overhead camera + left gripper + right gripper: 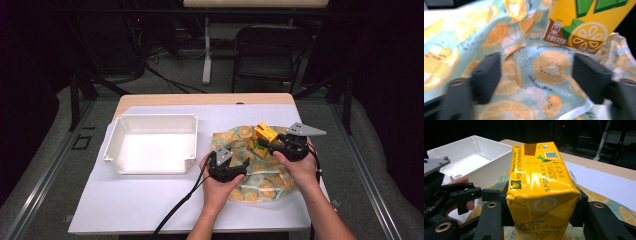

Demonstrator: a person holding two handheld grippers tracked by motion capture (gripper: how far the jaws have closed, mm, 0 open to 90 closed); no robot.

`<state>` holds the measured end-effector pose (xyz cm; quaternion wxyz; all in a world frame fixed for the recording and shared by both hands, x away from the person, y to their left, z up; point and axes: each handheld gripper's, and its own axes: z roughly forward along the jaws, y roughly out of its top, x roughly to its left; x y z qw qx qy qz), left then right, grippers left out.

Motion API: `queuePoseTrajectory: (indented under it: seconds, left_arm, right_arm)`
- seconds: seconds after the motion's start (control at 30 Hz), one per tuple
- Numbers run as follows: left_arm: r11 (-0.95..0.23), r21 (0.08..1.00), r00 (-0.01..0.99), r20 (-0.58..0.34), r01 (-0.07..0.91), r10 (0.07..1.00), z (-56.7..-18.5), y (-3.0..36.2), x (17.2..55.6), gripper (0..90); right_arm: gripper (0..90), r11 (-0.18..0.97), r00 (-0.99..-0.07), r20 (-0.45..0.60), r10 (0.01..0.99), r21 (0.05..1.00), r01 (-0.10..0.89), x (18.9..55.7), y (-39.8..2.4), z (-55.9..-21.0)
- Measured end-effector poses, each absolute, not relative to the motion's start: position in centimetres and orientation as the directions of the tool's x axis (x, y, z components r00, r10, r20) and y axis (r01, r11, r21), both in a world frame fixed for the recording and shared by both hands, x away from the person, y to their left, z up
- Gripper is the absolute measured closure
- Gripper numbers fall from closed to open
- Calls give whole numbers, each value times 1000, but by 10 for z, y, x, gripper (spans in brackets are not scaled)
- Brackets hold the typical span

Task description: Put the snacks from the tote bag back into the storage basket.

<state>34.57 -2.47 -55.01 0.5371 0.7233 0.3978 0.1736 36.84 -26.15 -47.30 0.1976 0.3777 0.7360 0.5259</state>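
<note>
Yellow carton lifted off the fruit-print cloth

Yellow and glossy, the drink carton (pixel 541 187) sits clamped in the right hand-held gripper (pixel 272 145), raised just above the fruit-print cloth (pixel 250 172) on the right of the table (pixel 150 200). Near it, the left hand-held gripper (pixel 229 167) hovers over the cloth, its jaws apart and nothing between them. A white bin (pixel 150 145) stands to the left.

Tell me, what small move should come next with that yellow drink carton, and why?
Probably carry the yellow drink carton leftward to the white plastic tray. The right tongs grip it above the fruit-print cloth bag, the left tongs stand open over the cloth, and the tray sits beside them.
</note>
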Motion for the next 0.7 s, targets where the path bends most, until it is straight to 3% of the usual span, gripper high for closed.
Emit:
queuePoseTrajectory:
  seconds: [0.13,0.7]
  left_arm:
    - [-88,922,627,-184,376,757,-540,-22,339,126]
    - [-101,944,651,-136,313,747,-527,-24,322,81]
  right_arm:
    - [518,154,-637,114,762,924,349,365,-257,-469]
    - [518,158,-669,132,731,921,355,352,-239,-458]
